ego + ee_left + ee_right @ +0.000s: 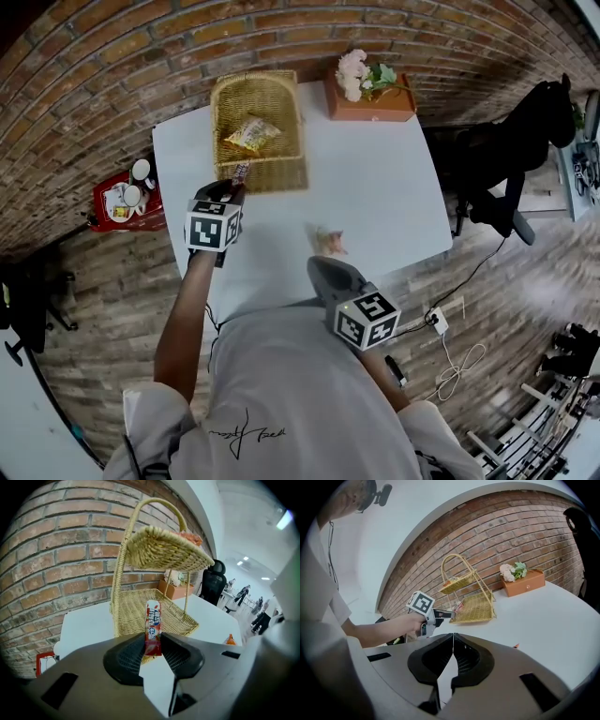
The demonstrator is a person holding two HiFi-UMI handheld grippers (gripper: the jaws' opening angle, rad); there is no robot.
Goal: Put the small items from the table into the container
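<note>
Bright, even indoor light fills all three views. Small ceiling lamps glow at the right of the left gripper view, and one flares white. The white table shows only faint shadows. Fisheye distortion bends the brick wall and blackens the corners. The floor smears at the head view's right edge.

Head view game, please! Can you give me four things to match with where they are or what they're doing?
Things:
1. red packet
2. yellow packet
3. pink flowers
4. right gripper

Places or states:
A. in the orange box
B. shut, holding nothing
C. in the wicker basket
D. clamped in the left gripper

Pairs: 1-D, 2-C, 3-A, 4-B.
</note>
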